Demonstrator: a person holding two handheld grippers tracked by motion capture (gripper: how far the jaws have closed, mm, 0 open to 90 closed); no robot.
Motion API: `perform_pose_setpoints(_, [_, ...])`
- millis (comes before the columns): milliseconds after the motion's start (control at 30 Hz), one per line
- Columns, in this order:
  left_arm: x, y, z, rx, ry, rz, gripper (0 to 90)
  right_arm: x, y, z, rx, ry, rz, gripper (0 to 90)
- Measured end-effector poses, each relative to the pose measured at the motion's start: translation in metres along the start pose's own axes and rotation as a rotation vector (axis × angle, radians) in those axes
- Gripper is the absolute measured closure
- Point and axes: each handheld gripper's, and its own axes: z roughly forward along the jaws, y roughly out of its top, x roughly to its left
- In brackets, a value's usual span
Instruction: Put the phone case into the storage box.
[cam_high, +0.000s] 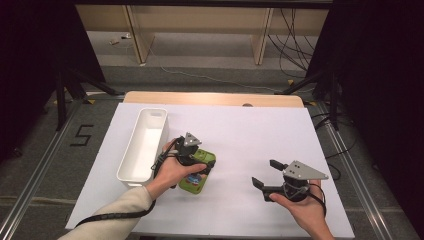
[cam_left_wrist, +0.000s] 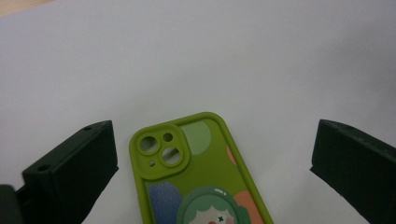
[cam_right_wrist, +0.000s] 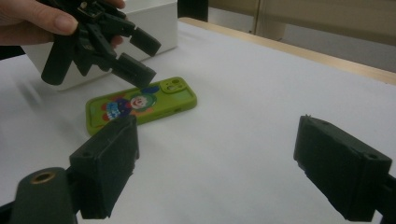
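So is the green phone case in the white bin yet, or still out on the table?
Out. The phone case lies flat on the white table sheet beside the bin, camera cutout up, with the open left gripper just above it.

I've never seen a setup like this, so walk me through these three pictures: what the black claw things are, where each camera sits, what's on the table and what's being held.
No robot here: a person holds a two-jaw hand tool in each hand. The high view looks down on the white table from above the person's side. There the left gripper hovers over a green phone case that lies flat, printed side up, next to a white bin. The right gripper waits apart, over bare table. The other two pictures come from cameras riding on the tools, each looking along its own black jaws. The left gripper view looks down on the case between its open jaws; the right gripper view looks across the table at it. Both grippers are open; nothing is held.
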Motion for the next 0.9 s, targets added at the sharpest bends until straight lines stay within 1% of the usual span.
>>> perform_pose_setpoints(33, [0.0,0.0,0.001,0.01,0.003,-0.003,0.0,0.0,0.0,0.0,-0.001,0.0,0.0,15.3])
perform_pose_setpoints(267, [0.003,0.001,0.008,0.014,0.017,-0.016,0.0,0.0,0.0,0.0,0.004,-0.001,0.0,15.3])
perform_pose_setpoints(433, [0.005,0.001,0.014,0.025,0.016,-0.017,0.0,0.0,0.0,0.0,0.0,0.0,0.0,15.3])
perform_pose_setpoints(567, [0.006,0.002,0.018,0.026,0.024,-0.026,0.0,0.0,0.0,0.0,0.003,0.0,0.0,15.3])
perform_pose_setpoints(900, [0.01,0.002,0.029,0.045,0.039,-0.044,0.0,0.0,-0.001,0.0,0.008,-0.002,0.001,15.3])
